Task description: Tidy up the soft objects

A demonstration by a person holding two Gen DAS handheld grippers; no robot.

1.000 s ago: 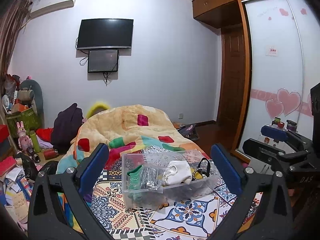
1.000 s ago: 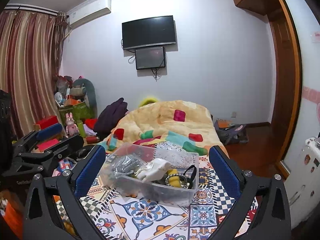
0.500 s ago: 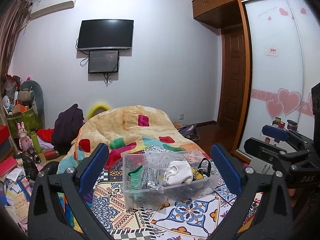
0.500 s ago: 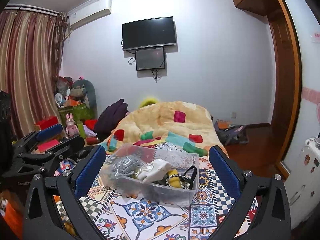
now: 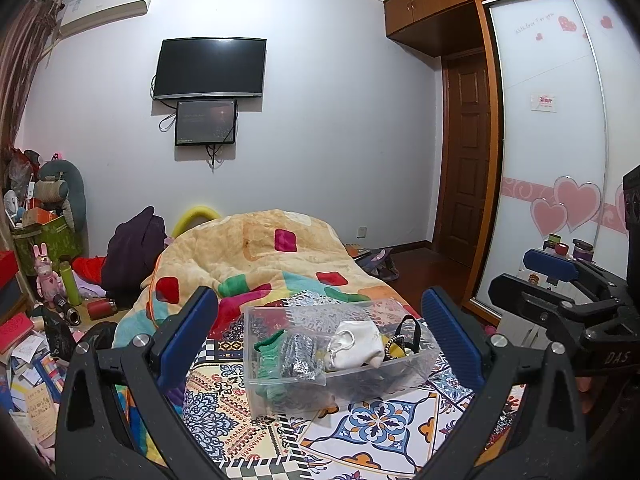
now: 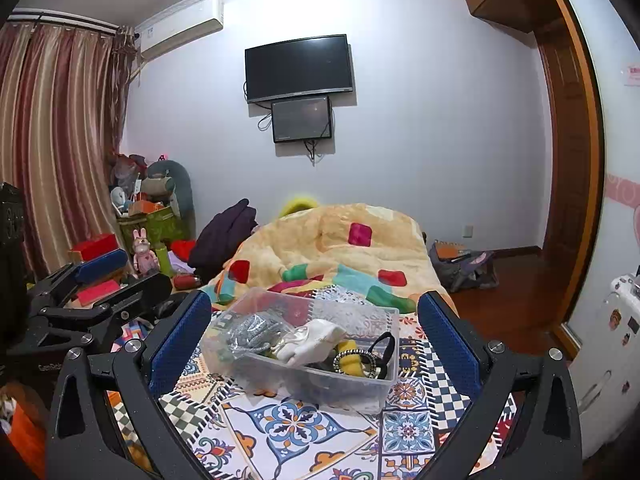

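Right wrist view alone: curtains (image 6: 52, 140); both tongs (image 5: 320, 332) (image 6: 314, 328) agape around bin (image 6: 344, 384)

Both claws, the left claw (image 5: 320, 336) and the right claw (image 6: 314, 338), gape wide with open air between their pads. The clear bin (image 6: 320, 380) sits ahead on the patterned bedspread (image 6: 304, 436), its top uncovered. Behind it the heaped quilt (image 6: 340, 248) rises like a wall. Bare cloth lies in front of the bin.
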